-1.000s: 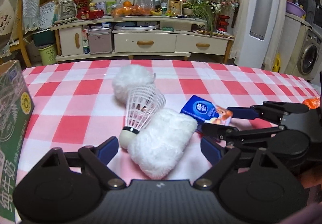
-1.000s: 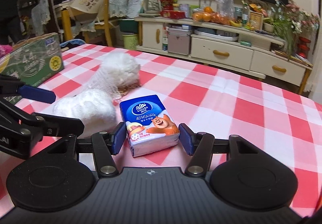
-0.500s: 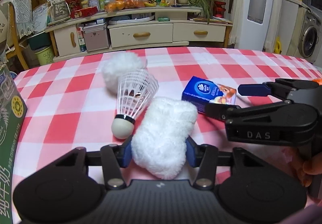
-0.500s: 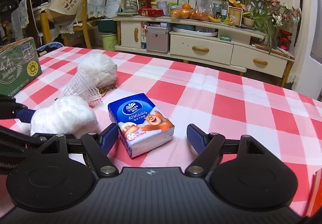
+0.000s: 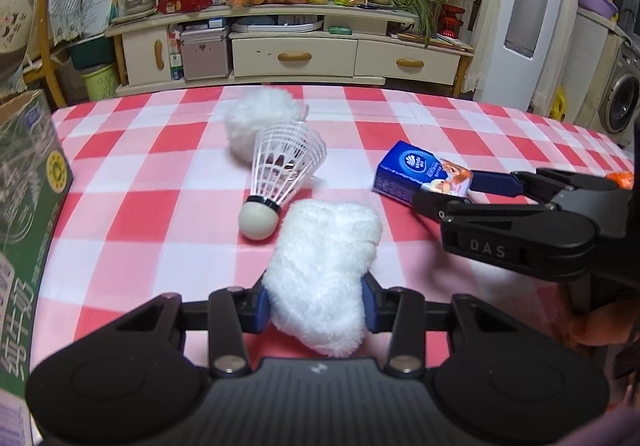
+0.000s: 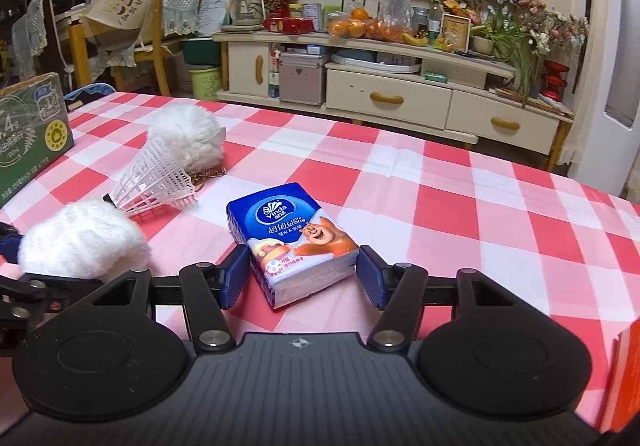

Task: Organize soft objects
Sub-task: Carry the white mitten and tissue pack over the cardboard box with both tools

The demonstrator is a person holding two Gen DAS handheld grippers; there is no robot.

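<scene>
The left gripper [image 5: 316, 304] has its blue fingers [image 5: 259, 304] clenched on the near end of a white fluffy pad [image 5: 326, 270], which lies on the red-and-white checked table [image 5: 132, 213]. Just beyond it a white plastic shuttlecock [image 5: 282, 175] lies tipped, its cork end close beside the pad, and behind that sits a round white pompom [image 5: 256, 121].

The right gripper [image 6: 300, 276] (its side reads "DAS" from the left view) is closing its fingers [image 6: 234, 274] around a blue tissue pack [image 6: 294, 238]; the pack sits between them, and the right pad looks just shy of contact. The pack says "Vinda" and "Ultra Strong", with a cartoon bear.

A green carton [image 5: 28, 213] with Chinese lettering stands at the table's left edge. Across the room, a cream cabinet [image 5: 296, 53] carries oranges, flowers and clutter.
</scene>
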